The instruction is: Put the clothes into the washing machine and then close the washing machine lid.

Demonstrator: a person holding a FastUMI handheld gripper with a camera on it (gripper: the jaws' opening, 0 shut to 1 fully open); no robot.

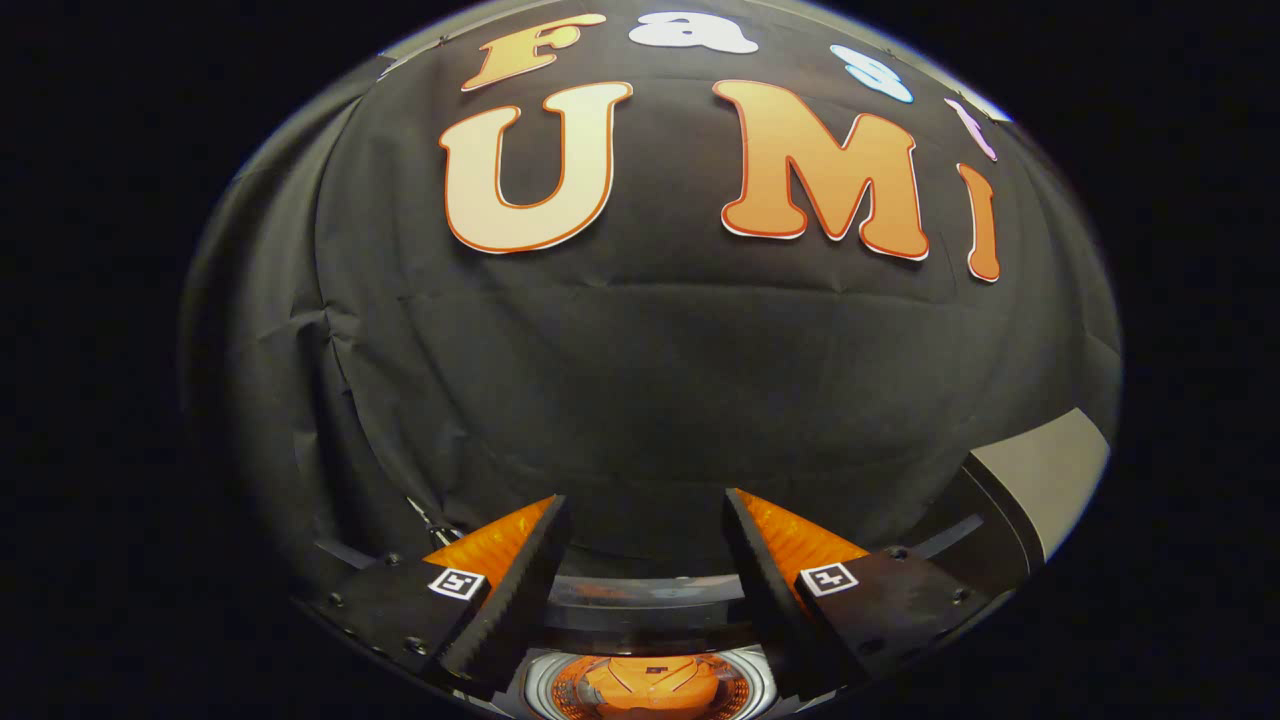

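My gripper (645, 500) stands open, with nothing between its fingers, which point at the black cloth wall. Low down between the finger bases lies the washing machine's round drum (538, 688) with its shiny rim. An orange garment (650, 685) lies inside the drum, below and behind the fingertips. A dark curved band (650, 600) crosses just beyond the drum, between the fingers; I cannot tell whether it is the lid or the machine's top edge.
The black cloth wall (640, 380) hangs close ahead. A grey flat panel (1040, 470) with a dark edge slants up to the right of the right finger.
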